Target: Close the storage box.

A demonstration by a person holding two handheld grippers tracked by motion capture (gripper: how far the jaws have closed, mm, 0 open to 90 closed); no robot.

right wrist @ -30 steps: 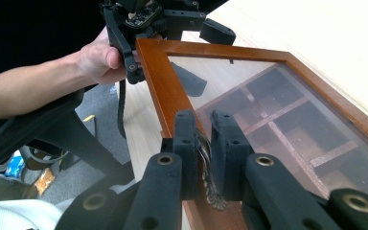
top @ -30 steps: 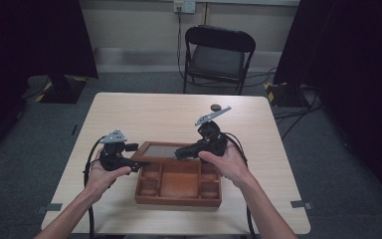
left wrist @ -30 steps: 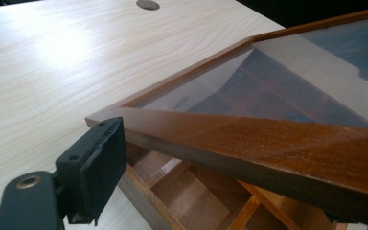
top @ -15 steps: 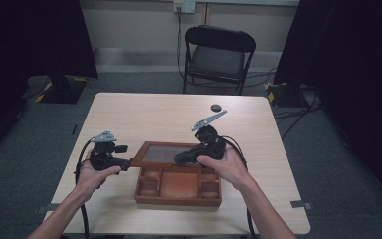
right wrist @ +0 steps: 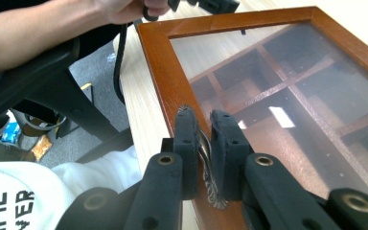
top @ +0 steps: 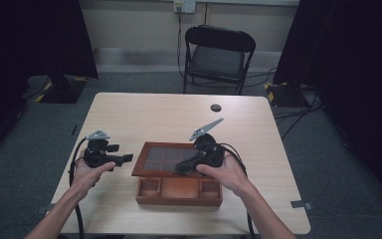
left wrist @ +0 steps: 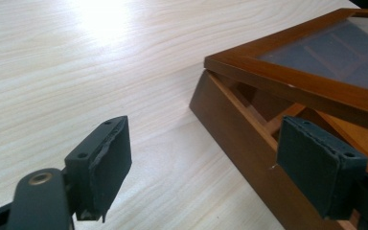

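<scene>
A brown wooden box (top: 179, 191) with several compartments lies mid-table, its glass-paned lid (top: 166, 158) tilted up at the front. My right gripper (top: 180, 169) is shut on the small metal handle (right wrist: 206, 160) at the lid's front frame (right wrist: 159, 76). In the right gripper view the glass (right wrist: 292, 96) shows the dividers beneath. My left gripper (top: 127, 159) hovers open just left of the box, touching nothing. In the left gripper view its pads (left wrist: 108, 160) stand wide apart before the box's corner (left wrist: 230, 112) and the raised lid frame (left wrist: 287, 79).
A small black round object (top: 216, 107) lies on the light wood table (top: 154, 114) far behind the box. A black folding chair (top: 219, 50) stands beyond the table's far edge. Bare tabletop spreads left of the box (left wrist: 76, 62).
My left gripper has drawn back leftward from the box's left side. The right gripper keeps its hold on the handle, and the lid's front edge has come nearer me.
</scene>
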